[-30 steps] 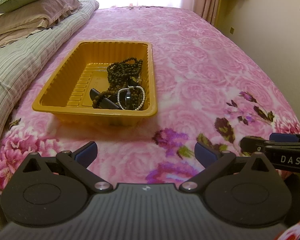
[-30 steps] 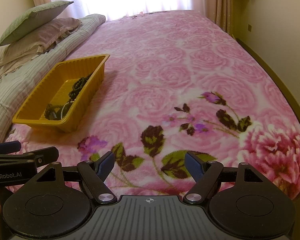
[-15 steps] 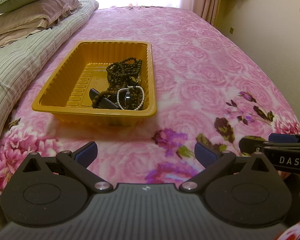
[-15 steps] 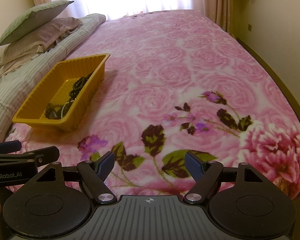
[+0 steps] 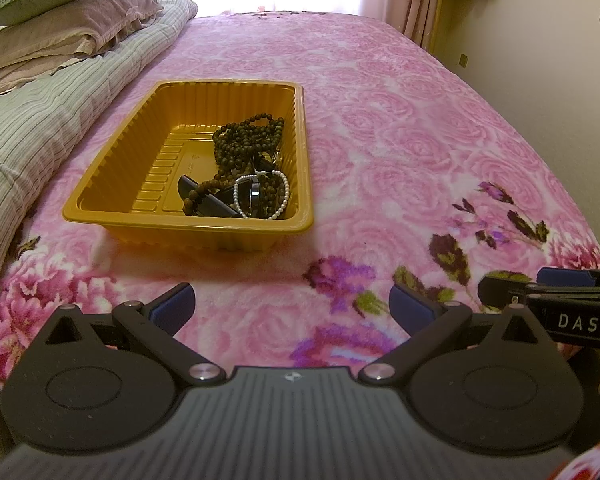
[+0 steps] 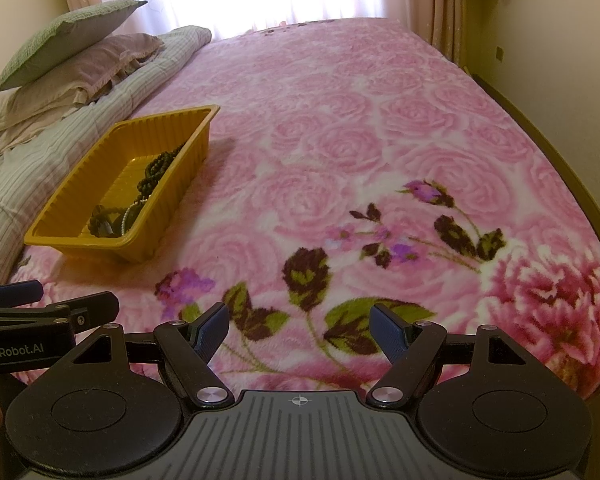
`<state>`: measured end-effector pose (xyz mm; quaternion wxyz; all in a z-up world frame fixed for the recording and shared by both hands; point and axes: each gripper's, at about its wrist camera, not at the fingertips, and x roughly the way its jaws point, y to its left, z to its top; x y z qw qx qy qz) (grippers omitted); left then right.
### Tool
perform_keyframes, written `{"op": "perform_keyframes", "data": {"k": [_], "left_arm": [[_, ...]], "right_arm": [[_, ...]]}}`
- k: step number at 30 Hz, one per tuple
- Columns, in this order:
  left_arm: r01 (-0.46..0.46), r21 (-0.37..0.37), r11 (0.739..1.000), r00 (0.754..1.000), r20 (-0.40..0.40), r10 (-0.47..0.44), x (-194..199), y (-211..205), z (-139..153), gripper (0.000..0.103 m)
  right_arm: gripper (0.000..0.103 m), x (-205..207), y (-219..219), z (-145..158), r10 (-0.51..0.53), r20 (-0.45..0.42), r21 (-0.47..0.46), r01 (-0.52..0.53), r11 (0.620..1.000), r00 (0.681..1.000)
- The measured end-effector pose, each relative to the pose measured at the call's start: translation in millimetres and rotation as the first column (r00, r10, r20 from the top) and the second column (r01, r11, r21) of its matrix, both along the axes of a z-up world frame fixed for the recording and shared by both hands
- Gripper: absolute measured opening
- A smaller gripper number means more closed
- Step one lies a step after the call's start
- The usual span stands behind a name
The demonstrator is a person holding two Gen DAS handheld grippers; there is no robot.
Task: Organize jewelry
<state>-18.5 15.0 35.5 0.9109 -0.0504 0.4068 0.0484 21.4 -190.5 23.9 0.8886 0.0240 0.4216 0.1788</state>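
Note:
A yellow plastic tray sits on the pink flowered bedspread, also in the right wrist view. In its near right corner lie a dark brown bead necklace, a white pearl bracelet and a dark flat item. The beads also show in the right wrist view. My left gripper is open and empty, low over the bed's near edge in front of the tray. My right gripper is open and empty, to the right of the tray over the flower pattern.
Folded striped quilt and stacked pillows run along the bed's left side. A wall and curtain stand on the right. The bed's wooden edge curves along the right.
Both grippers have held almost still. The views have barely shifted and the jewelry in the tray has not moved.

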Motion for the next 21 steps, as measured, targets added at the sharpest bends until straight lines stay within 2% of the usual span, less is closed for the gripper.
{"op": "perform_keyframes", "data": {"k": [21], "left_arm": [[0.001, -0.001, 1.000, 1.000, -0.001, -0.001, 0.5, -0.8, -0.8, 0.103]], "right_arm": [[0.077, 0.0, 0.7, -0.8, 0.000, -0.001, 0.001, 0.000, 1.000, 1.000]]}}
